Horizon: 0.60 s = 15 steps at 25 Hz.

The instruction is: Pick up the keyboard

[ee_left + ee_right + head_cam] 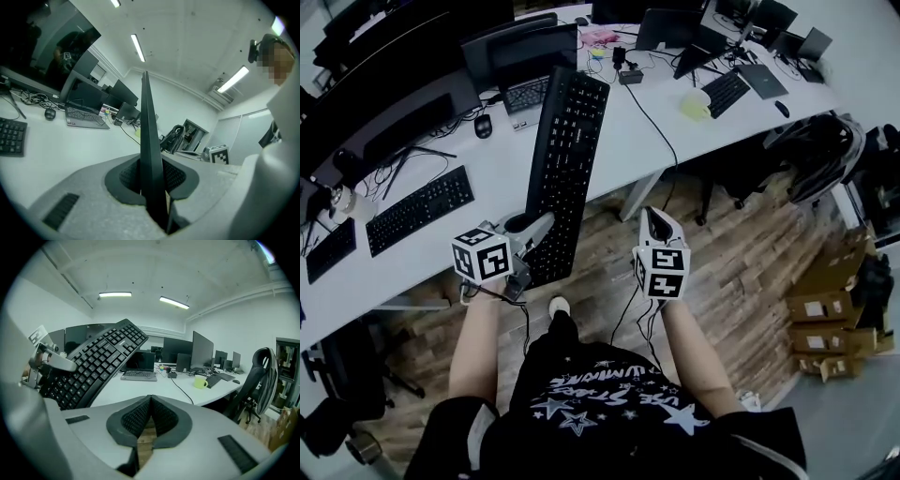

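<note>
A long black keyboard [565, 169] hangs tilted above the white desk's [609, 150] front edge, its near end over the floor. My left gripper [546, 223] is shut on that near end. In the left gripper view the keyboard [149, 154] stands edge-on between the pads. The right gripper view shows the keyboard [96, 364] slanting up at the left, with the left gripper [51, 362] clamped on it. My right gripper [653, 218] is shut and holds nothing, to the right of the keyboard. Its jaws [149, 413] meet with nothing between them.
Other keyboards [419, 209], a mouse [483, 126], a laptop [525, 66], monitors and cables crowd the desk. A yellow-green mug [202, 382] stands to the right. An office chair [820, 155] and cardboard boxes [830, 309] stand on the wooden floor at right.
</note>
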{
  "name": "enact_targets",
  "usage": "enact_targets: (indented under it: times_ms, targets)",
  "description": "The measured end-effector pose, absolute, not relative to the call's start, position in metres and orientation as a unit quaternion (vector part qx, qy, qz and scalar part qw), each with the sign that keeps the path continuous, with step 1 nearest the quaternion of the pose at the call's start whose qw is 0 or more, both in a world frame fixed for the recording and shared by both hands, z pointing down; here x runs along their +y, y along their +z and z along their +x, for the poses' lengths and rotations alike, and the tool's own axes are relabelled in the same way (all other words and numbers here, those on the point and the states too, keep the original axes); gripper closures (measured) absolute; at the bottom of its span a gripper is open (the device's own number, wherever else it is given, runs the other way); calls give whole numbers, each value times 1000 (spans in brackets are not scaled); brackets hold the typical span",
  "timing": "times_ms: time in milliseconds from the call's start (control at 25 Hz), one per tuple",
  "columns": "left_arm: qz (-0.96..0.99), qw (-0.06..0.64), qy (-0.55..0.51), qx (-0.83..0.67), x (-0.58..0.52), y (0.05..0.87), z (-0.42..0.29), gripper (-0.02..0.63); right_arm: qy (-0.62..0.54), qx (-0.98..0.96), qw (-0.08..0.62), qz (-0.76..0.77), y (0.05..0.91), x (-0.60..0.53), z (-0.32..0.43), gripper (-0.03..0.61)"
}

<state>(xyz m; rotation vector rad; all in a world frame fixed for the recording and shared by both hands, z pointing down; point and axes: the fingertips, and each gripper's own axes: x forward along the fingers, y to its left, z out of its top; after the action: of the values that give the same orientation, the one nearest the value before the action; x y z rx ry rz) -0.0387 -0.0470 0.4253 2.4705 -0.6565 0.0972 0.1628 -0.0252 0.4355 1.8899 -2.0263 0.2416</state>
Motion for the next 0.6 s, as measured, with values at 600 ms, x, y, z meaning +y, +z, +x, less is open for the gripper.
enact_targets:
  times_ms: [600]
  targets:
    - [914,317,-1,-253,71,425,-15,535,83,-735,167,652,426,70,183,571]
